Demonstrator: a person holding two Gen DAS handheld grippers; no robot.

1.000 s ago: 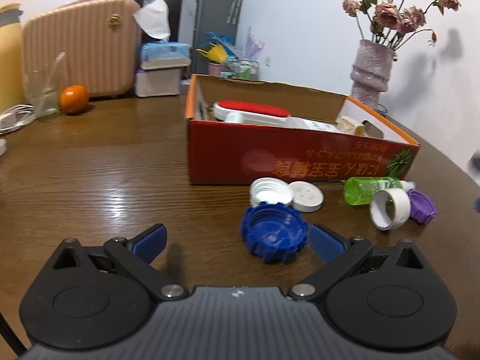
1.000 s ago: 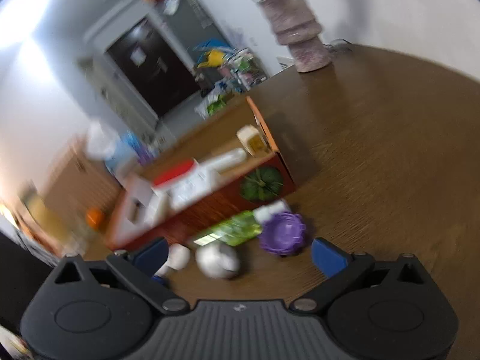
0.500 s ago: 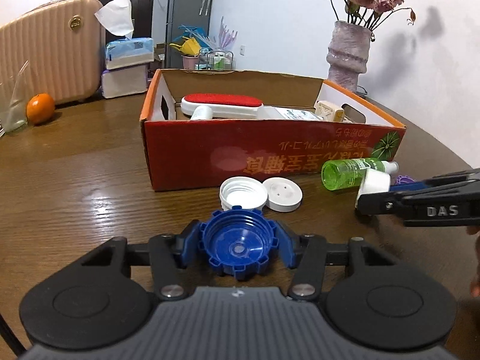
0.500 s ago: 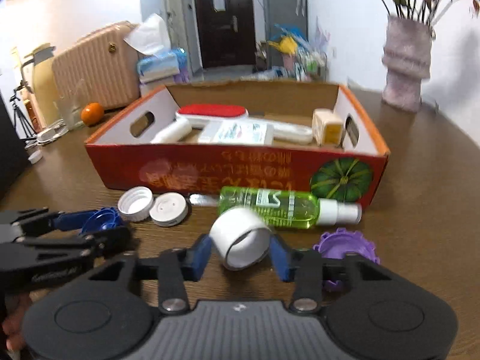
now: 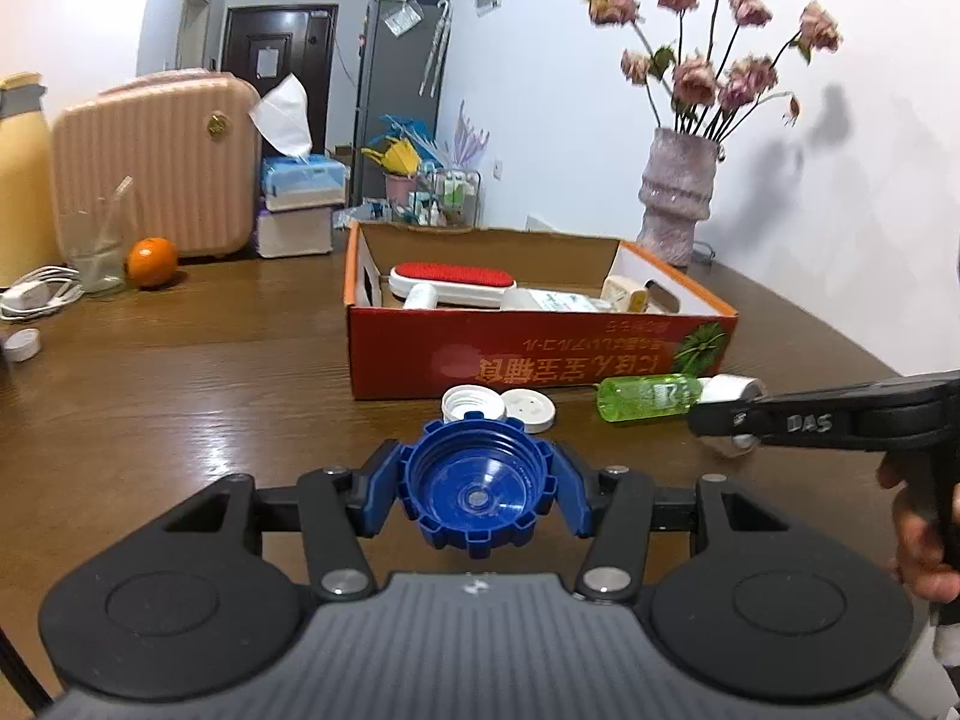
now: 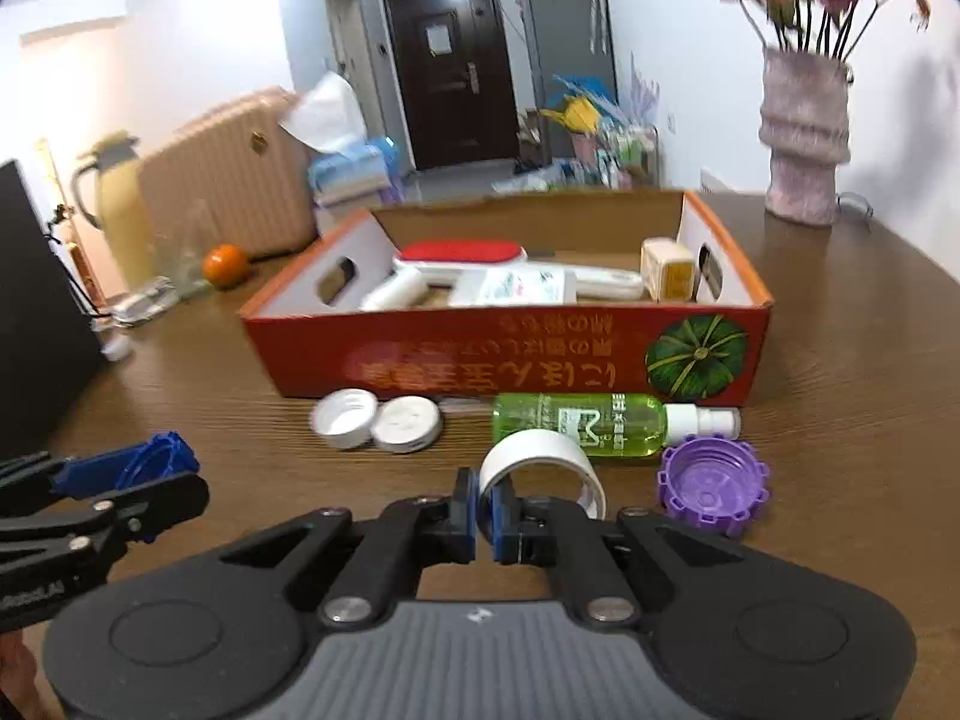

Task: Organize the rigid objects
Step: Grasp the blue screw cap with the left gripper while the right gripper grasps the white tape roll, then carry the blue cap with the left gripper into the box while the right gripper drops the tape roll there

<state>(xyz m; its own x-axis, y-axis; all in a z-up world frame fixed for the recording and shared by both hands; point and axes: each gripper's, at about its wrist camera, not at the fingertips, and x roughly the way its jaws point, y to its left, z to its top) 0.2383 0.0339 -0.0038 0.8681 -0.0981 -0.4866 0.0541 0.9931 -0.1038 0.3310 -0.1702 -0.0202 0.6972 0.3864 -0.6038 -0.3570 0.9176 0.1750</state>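
Observation:
My left gripper (image 5: 477, 501) is shut on a blue ribbed cap (image 5: 480, 468) and holds it above the wooden table, open side up. In the right wrist view the same gripper (image 6: 138, 474) shows at the far left. My right gripper (image 6: 485, 510) is shut on the near wall of a white tape ring (image 6: 540, 447) that stands on edge. Beside the ring lie a purple cap (image 6: 711, 489), a green spray bottle (image 6: 588, 423) and two white caps (image 6: 345, 417). Behind them is the red cardboard box (image 6: 480, 360), which holds a lint brush, tubes and a small carton.
A vase of dried flowers (image 5: 675, 198) stands at the back right of the table. At the back left are an orange (image 5: 151, 263), a glass (image 5: 90, 246), a white charger cable (image 5: 36, 294) and a small white lid (image 5: 23, 343). A pink suitcase and a tissue box stand behind.
My left gripper closed on the blue cap and lifted it off the table. My right gripper rolled level, came to the white tape ring and closed on its wall.

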